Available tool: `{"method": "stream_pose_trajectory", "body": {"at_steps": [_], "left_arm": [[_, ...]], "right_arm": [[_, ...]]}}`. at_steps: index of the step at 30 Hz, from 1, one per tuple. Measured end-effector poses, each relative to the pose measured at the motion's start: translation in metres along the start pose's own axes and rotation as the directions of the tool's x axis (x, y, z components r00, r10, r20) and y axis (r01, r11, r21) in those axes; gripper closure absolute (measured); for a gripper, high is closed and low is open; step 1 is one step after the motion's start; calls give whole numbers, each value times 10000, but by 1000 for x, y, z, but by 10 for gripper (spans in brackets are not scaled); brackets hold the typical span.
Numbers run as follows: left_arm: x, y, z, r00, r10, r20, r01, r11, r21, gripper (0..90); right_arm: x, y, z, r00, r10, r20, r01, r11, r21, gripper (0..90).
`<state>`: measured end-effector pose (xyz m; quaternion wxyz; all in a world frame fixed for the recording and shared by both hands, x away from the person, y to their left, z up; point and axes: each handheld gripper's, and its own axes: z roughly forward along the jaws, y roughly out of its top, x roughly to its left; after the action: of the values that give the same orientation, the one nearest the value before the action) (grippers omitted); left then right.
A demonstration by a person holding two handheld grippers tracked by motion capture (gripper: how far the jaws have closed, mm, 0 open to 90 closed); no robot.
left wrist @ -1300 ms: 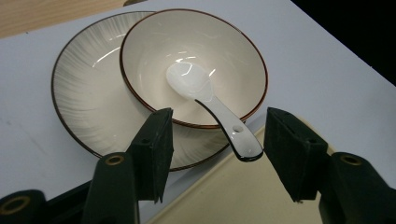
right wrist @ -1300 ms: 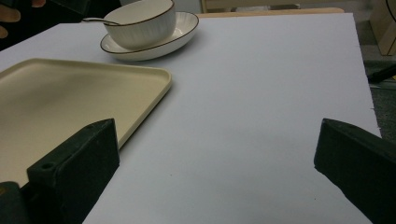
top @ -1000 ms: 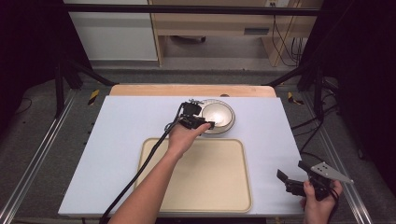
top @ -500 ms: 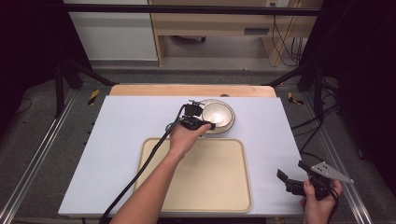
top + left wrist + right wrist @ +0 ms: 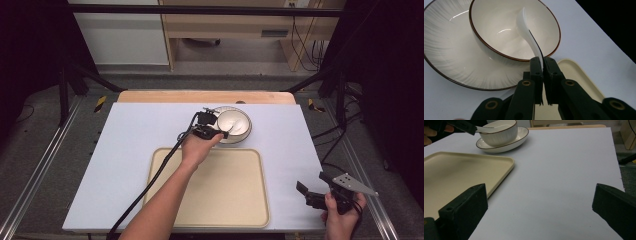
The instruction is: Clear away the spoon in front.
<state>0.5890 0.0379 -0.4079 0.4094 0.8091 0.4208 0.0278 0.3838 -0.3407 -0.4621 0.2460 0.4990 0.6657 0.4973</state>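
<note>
With my left gripper (image 5: 542, 65) pinched tight on the handle of a glossy white ceramic soup spoon (image 5: 527, 32), the jaws are nearly closed and the thin handle is sandwiched edge-on between them. The spoon runs straight out from the jaw tips, over the near rim, with its scoop end down inside a cream ribbed bowl with a brown rim (image 5: 499, 27). That bowl sits on a matching cream plate with a brown edge (image 5: 449, 55), off-centre toward the side nearest my gripper.

From the high view, my left hand (image 5: 197, 147) reaches across the far edge of a beige rectangular plastic tray (image 5: 220, 200), which is bare and lies just in front of the plate, close but not touching as far as I can tell. Everything's on a pale lavender-white tabletop (image 5: 135, 135).

My right gripper (image 5: 539, 202) is well away from all that, hovering by the table's near right corner, jaws spread wide and holding nothing. Through it I see the tray's corner, and the bowl and plate farther off.
</note>
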Motion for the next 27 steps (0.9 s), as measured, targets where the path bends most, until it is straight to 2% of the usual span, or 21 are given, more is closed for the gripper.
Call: {"method": "stream_pose_trajectory", "body": {"at_steps": [2,4,8,14,17,27], "left_arm": [[-2,0,-1,9999,160,-53,-160,9999,33,861],[-1,0,-2,9999,132,74,-132,9999,6,861],[-1,-1,-8,9999,104,45,-102,9991,-412,862],[0,-2,-24,9998,46,169,-33,9973,-734,862],[1,-6,-33,9998,104,184,-87,9955,-941,862],[9,-28,-66,9997,-223,141,243,9863,-1631,862]], "right_arm": [[0,0,0,10000,4,-11,-4,10000,-2,5],[0,0,0,10000,2,-7,-2,10000,-1,5],[1,0,0,10000,21,-22,-21,10000,-4,5],[0,0,0,10000,-10,11,10,10000,-40,5],[2,1,1,10000,-4,-27,3,10000,-50,5],[3,2,2,10000,-87,-4,87,9999,-58,5]]}}
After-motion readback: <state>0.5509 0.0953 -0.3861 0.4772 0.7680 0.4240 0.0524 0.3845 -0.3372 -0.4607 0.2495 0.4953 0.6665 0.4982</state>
